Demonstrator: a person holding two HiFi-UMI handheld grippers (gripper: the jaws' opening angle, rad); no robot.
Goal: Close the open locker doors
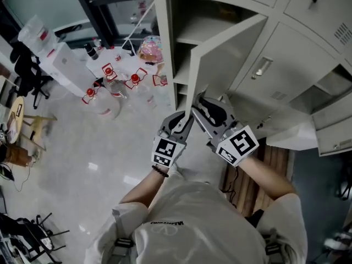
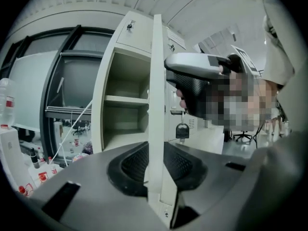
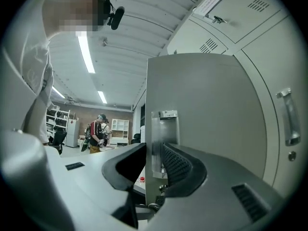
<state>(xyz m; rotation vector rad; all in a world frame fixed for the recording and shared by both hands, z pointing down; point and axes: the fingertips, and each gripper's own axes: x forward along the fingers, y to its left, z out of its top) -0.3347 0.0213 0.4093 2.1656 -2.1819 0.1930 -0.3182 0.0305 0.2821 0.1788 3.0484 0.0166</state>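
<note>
Now left gripper (image 1: 185, 120) jaws clamp one locker door (image 1: 231, 59) (right gripper (image 1: 199, 103) jaws astride, apart).

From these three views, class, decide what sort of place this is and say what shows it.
Probably a shared workroom or lab: a bank of grey metal lockers with one open door, red-labelled bottles nearby, and white shelving under strip lights.

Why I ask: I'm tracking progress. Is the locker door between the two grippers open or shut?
Open. The door stands swung out from the locker, leaving its shelf and inside exposed.
</note>
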